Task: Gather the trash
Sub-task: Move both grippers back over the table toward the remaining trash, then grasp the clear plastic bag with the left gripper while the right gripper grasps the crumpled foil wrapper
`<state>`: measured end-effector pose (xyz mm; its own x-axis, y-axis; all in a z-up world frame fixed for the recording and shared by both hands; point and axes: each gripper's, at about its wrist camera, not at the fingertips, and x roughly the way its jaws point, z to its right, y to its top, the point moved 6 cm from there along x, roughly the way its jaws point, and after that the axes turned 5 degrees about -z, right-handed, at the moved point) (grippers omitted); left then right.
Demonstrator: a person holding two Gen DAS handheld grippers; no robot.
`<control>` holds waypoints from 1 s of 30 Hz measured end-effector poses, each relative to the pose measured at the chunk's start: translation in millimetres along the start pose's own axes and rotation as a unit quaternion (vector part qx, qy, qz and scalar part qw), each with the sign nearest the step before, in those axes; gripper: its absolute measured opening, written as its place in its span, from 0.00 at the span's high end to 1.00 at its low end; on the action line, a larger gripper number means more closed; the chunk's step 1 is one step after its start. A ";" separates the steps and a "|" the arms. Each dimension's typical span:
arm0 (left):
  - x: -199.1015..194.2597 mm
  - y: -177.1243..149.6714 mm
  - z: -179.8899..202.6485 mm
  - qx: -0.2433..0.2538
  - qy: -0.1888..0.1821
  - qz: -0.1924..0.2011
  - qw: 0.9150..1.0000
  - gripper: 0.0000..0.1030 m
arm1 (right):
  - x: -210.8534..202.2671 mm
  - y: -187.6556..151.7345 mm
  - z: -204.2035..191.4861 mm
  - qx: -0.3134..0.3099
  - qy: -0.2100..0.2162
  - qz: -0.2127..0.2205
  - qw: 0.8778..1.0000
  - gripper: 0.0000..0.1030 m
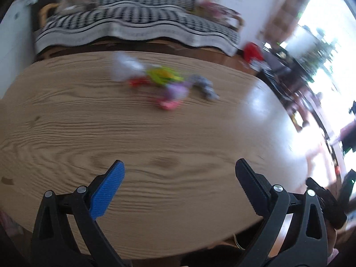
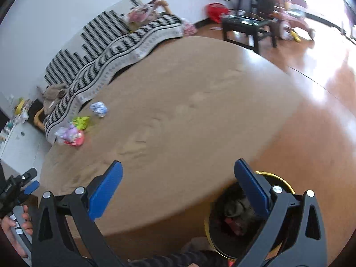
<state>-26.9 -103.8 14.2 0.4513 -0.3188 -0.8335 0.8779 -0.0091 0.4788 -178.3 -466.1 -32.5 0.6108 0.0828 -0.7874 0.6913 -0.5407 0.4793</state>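
A heap of crumpled trash lies on the far side of the oval wooden table (image 1: pixel 155 138): a white wrapper (image 1: pixel 124 67), a yellow-green wrapper (image 1: pixel 163 75), a purple and pink wrapper (image 1: pixel 174 94) and a grey-blue wad (image 1: pixel 205 86). My left gripper (image 1: pixel 178 178) is open and empty, well short of the heap. In the right wrist view the heap (image 2: pixel 73 131) and a blue-white wad (image 2: pixel 99 108) lie far left. My right gripper (image 2: pixel 178 178) is open and empty above the table's near edge. A black bin with a yellow rim (image 2: pixel 224 222) stands below it, with trash inside.
A sofa with a black-and-white patterned throw (image 1: pixel 133 22) runs behind the table. A dark low table (image 2: pixel 249 26) and a red bag (image 2: pixel 215 11) stand on the wooden floor to the right. My left hand's gripper (image 2: pixel 20 187) shows at the left edge.
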 end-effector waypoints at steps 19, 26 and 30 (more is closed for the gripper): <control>94.7 150.4 -87.7 -0.057 0.071 -0.025 0.996 0.06 | 145.9 100.1 -171.6 -0.212 -0.036 -0.012 0.976 0.06; 147.1 187.7 -91.5 -0.029 0.105 -0.038 0.993 0.06 | 232.9 128.9 -220.1 -0.278 -0.044 -0.039 0.959 0.06; 168.9 195.8 -99.3 0.009 0.138 -0.046 0.989 0.06 | 272.8 138.0 -241.2 -0.298 -0.045 -0.062 0.952 0.06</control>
<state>237.2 -65.3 -60.2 0.3989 -0.0440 -0.9159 0.9152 -0.0433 0.4007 176.8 -316.2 -87.7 0.4940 0.0278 -0.8690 0.8681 0.0408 0.4947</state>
